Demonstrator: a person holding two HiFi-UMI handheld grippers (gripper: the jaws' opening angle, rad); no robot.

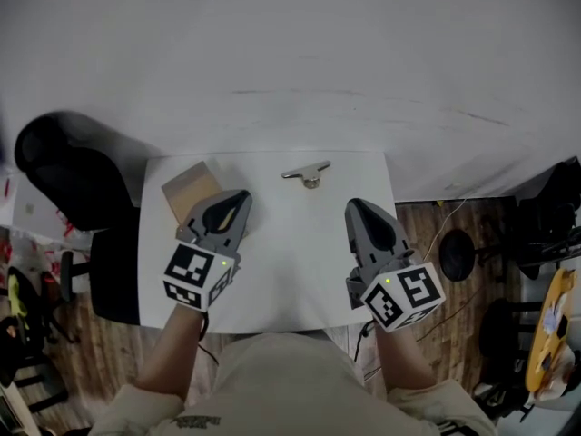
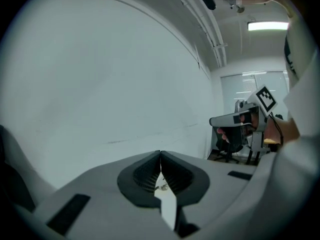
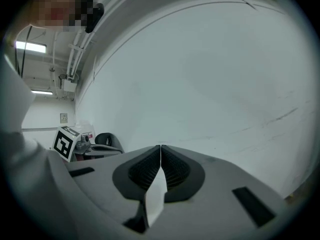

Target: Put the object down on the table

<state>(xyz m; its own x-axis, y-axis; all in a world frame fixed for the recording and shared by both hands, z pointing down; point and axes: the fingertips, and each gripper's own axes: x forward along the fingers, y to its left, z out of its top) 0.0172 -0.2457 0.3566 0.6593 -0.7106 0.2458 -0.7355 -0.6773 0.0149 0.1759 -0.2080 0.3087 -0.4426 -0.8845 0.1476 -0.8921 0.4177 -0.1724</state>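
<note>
Both claws are over the small white counter (image 1: 290, 271), side by side and well apart, with a wide bare strip of surface between them. My left claw (image 1: 238, 200) is closed: in its own view the ribbed pads meet at the tips with nothing between them. My right claw (image 1: 357, 207) is closed the same way and is also empty. The metal piece (image 1: 307, 173), a silvery bar on a small round base, lies on the counter near the far edge, about midway across. It is ahead of both claws and touches neither. A cardboard piece (image 1: 189, 189) lies toward the far left corner, just beside the left claw's tip; the head view does not show whether they touch. The far edge of the counter runs close along the white wall (image 1: 290, 53), so there is little room beyond the metal piece. The left edge faces a black chair (image 1: 68, 184). The right edge drops to the wooden floor (image 1: 413, 234), with a stool base (image 1: 458, 254) near it. The near edge is at my body. Both gripper views look almost level at the plain wall. Each also shows the other claw out to the side, with clear air between the two.
</note>
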